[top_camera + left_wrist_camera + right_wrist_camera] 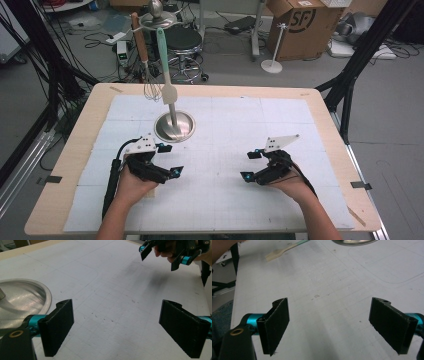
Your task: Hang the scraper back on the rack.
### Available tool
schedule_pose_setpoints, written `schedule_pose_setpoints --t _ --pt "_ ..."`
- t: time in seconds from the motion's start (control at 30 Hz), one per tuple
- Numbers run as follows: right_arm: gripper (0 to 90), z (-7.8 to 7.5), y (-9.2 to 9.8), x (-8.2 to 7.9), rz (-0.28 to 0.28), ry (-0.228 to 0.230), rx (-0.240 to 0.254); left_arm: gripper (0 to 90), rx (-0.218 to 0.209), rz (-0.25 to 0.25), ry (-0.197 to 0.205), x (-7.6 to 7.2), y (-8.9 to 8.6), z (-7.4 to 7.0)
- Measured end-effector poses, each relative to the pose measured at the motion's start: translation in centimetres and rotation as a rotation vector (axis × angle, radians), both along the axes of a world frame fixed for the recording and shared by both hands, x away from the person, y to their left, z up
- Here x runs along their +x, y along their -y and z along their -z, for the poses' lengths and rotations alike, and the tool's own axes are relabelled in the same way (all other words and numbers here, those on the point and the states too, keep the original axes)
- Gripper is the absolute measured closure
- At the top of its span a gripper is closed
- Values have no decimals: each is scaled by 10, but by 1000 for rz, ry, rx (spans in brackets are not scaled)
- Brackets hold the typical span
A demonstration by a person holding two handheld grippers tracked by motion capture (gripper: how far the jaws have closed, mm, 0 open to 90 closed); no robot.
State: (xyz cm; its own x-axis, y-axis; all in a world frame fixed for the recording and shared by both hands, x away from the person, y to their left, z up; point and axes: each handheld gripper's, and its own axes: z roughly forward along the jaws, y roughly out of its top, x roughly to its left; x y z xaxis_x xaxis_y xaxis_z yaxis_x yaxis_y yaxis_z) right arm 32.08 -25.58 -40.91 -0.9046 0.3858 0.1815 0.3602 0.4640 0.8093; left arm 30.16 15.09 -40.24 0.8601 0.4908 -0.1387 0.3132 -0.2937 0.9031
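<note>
Whisk (151, 86) and spatula (167, 82) hang side by side from a metal stand whose round, shiny base (174, 126) sits on the white gridded mat (225, 125) toward the far left of the surface (65, 165). The whisk has a brown wooden handle and a wire head; the spatula has a pale green handle and a cream blade, which hangs just right of the whisk's wires and above the base. In the right claw's view the spatula's blade end (273, 255) shows near the top left, though it is hard to tell there how it hangs.

Nearer the person, the left hand (131, 182) holds the left claw (170, 160) just in front of the stand's base, apart from it, pointing toward the middle of the mat. Its two black pads (58, 325) stand wide apart, released, with bare mat between them, and the rim of the base (46, 293) lies beside the left pad.

Well to the right, the right hand (292, 184) holds the right claw (250, 165) pointing inward toward the left one. Its pads (277, 322) are likewise spread wide over bare mat, grasping nothing.
</note>
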Motion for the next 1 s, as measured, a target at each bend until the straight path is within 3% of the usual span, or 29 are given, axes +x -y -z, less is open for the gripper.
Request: schedule_pose_setpoints --t 0.6,1.0 --pt "108 -6 7 -4 43 20 39 131 -12 -15 -2 0 -4 0" --pt "107 -6 6 -5 31 24 33 131 -17 -18 0 1 -4 0"
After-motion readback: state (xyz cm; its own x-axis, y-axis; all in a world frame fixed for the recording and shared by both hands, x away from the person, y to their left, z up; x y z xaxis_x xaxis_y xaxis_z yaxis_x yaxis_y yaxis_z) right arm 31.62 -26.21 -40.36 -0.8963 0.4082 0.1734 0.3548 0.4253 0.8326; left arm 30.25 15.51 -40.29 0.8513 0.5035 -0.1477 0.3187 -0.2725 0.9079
